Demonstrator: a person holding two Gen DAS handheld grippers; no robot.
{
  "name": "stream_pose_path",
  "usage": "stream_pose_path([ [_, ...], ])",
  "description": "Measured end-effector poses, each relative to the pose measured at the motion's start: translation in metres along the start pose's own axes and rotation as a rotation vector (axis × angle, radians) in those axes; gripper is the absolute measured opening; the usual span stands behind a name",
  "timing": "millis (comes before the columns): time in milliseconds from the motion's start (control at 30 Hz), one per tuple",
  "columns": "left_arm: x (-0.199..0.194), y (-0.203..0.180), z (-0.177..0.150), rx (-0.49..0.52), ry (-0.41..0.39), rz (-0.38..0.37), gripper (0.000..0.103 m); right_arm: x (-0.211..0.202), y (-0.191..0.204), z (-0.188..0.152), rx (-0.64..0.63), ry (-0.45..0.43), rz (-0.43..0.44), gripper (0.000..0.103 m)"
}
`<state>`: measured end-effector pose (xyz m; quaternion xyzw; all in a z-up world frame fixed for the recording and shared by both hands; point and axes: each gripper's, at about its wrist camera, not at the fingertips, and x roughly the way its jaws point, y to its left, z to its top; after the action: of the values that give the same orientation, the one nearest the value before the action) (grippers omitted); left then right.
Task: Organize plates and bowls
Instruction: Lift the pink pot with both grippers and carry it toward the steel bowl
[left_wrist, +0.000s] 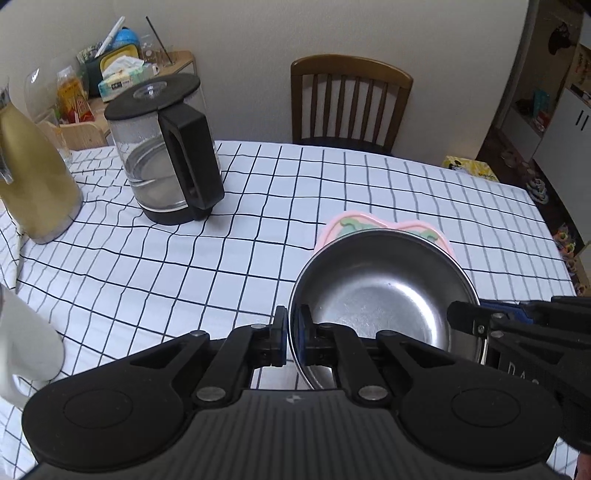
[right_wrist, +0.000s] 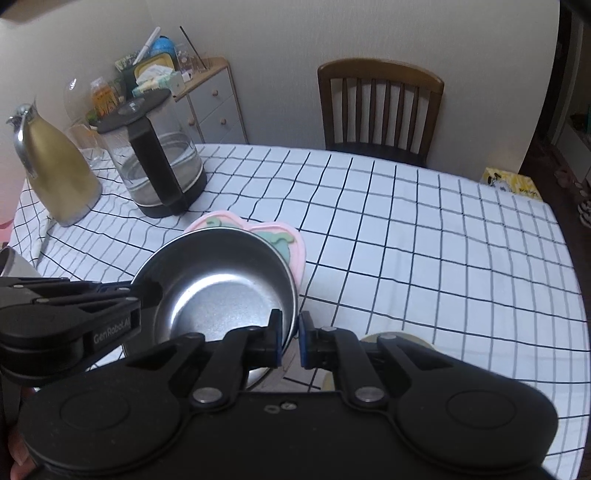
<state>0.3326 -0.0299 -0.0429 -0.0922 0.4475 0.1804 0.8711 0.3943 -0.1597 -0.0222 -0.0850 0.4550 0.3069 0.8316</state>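
Observation:
A steel bowl (left_wrist: 384, 295) is held above the checked tablecloth, tilted up toward the cameras. My left gripper (left_wrist: 292, 338) is shut on its left rim. My right gripper (right_wrist: 290, 339) is shut on its right rim, and the bowl (right_wrist: 221, 284) fills the left middle of the right wrist view. A pink plate with a green pattern (left_wrist: 369, 223) lies on the cloth just behind the bowl, half hidden by it; it also shows in the right wrist view (right_wrist: 291, 243). A beige round dish (right_wrist: 402, 338) peeks out under the right gripper.
A glass kettle with a black handle (left_wrist: 166, 155) and a gold thermos jug (left_wrist: 33, 184) stand at the table's far left. A white object (left_wrist: 26, 347) is at the near left edge. A wooden chair (left_wrist: 347, 99) stands behind the table (left_wrist: 184, 280). A cluttered side cabinet (right_wrist: 207, 99) is at the back left.

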Motion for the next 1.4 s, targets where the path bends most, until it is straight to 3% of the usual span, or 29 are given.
stream_pose_path([
  [333, -0.062, -0.022, -0.021, 0.084, -0.025, -0.051, 0.005, -0.061, -0.001, -0.019, 0.032, -0.027, -0.032, 0.008],
  [733, -0.119, -0.072, -0.067, 0.206, -0.023, -0.142, 0.005, -0.13, -0.021, -0.073, 0.117, -0.047, -0.102, 0.007],
  [1033, -0.143, -0.12, -0.108, 0.321, 0.003, -0.239, 0.005, -0.174, -0.048, -0.126, 0.198, -0.038, -0.186, 0.007],
  [1400, -0.141, -0.17, -0.158, 0.444, 0.069, -0.312, 0.005, -0.197, -0.081, -0.191, 0.326, 0.002, -0.252, 0.007],
])
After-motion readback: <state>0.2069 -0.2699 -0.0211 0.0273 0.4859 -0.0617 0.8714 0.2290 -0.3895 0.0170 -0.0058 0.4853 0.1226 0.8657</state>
